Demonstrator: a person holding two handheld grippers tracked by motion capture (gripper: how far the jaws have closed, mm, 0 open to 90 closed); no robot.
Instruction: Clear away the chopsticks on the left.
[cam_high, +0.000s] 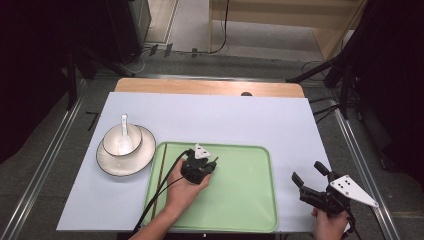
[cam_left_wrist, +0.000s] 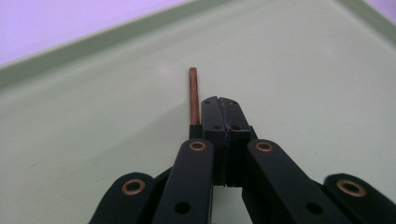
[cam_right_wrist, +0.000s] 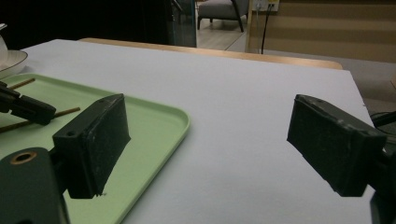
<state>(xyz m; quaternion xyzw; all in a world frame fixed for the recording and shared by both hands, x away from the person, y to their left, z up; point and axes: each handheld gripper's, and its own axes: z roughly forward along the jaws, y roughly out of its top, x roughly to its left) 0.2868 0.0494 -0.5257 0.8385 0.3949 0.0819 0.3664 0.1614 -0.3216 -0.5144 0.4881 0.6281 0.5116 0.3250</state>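
While our left hand (cam_high: 181, 192) holds the left gripper (cam_high: 212, 165) low over the green tray (cam_high: 240, 200), near the middle of the tray's far half, its jaws are pressed fully together, and in the left gripper view a thin brown chopstick (cam_left_wrist: 193, 95) juts forward along their left side; we cannot tell whether the stick is pinched between the jaws or only lies against them. From the high view a second brown chopstick (cam_high: 159, 181) lies along the tray's left edge, running from its far left corner toward the near one, with the gripper's black cable crossing it. Beyond that edge, near the left side of the white-covered table (cam_high: 280, 115), sits a white plate (cam_high: 107, 163) with a white bowl (cam_high: 112, 141) on it and a white spoon (cam_high: 125, 131) resting in the bowl, handle pointing to the far side. Our right hand (cam_high: 327, 226) holds the right gripper (cam_high: 306, 171) above the table's near right corner, just beyond the tray's right edge, with its jaws spread wide and nothing between them; in the right gripper view the bare white cover shows through the gap, with the tray's corner at the left.
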